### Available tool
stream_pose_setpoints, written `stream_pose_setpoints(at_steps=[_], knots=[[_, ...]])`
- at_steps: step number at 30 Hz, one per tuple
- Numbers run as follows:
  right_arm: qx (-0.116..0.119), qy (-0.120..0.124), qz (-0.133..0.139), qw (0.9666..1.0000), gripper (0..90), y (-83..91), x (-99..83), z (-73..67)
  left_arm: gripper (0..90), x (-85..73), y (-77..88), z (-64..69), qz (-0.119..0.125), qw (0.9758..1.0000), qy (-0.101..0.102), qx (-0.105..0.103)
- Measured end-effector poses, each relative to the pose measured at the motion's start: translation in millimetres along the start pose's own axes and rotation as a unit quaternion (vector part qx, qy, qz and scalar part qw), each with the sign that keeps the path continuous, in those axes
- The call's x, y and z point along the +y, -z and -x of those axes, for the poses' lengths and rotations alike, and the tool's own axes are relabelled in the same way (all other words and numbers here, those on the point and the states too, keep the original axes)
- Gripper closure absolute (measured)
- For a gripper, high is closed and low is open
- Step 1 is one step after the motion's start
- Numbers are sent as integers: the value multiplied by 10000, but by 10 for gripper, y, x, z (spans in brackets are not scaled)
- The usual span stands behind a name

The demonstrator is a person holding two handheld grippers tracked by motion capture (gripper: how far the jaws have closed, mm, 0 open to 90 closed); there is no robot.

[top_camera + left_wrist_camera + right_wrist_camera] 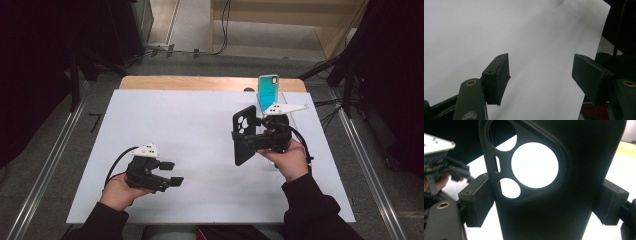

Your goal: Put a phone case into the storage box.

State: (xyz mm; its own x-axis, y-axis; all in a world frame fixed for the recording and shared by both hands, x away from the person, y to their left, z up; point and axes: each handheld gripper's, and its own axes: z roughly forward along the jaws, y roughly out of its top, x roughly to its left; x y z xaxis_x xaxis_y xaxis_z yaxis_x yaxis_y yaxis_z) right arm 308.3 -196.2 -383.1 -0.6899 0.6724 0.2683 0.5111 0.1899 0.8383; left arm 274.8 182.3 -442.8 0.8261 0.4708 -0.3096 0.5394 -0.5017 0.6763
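A black phone case (245, 134) was found clamped across its width between the jaws of the right hand-held gripper (248, 137), at about 2 o'clock from the middle of the table (190, 145). The case was held upright above the white surface, its camera cut-outs at the upper end. In the right gripper view, the case (554, 202) was seen pressed on both sides by the pads (477, 200), with the white table visible through the round openings.

A phone with a turquoise screen (267, 92) was noted standing upright at about 1 o'clock, near the far edge of the table, just behind the right hand-held gripper. Whether it rested on a support could not be told.

The left hand-held gripper (171, 173) was held at about 8 o'clock, low over the table and well apart from the case. Its jaws were observed standing wide apart, with nothing between them; in the left gripper view, bare white surface (524, 37) was seen between the pads (499, 77).
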Motion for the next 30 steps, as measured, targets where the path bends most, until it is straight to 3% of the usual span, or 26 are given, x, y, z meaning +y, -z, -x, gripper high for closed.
stream_pose_setpoints(at_steps=[9,13,18,30], knots=[[-492,-218,303,9981,139,188,115,229,306,-103,41,-3,50,9997,193,138],[-810,-424,414,9949,139,238,163,359,306,-128,56,-13,55,9995,262,181],[-1145,-505,495,9909,139,279,224,558,306,-151,60,-14,91,9994,295,171],[-2014,-834,724,9733,139,251,291,1087,307,-173,24,-34,11,9994,322,117]])
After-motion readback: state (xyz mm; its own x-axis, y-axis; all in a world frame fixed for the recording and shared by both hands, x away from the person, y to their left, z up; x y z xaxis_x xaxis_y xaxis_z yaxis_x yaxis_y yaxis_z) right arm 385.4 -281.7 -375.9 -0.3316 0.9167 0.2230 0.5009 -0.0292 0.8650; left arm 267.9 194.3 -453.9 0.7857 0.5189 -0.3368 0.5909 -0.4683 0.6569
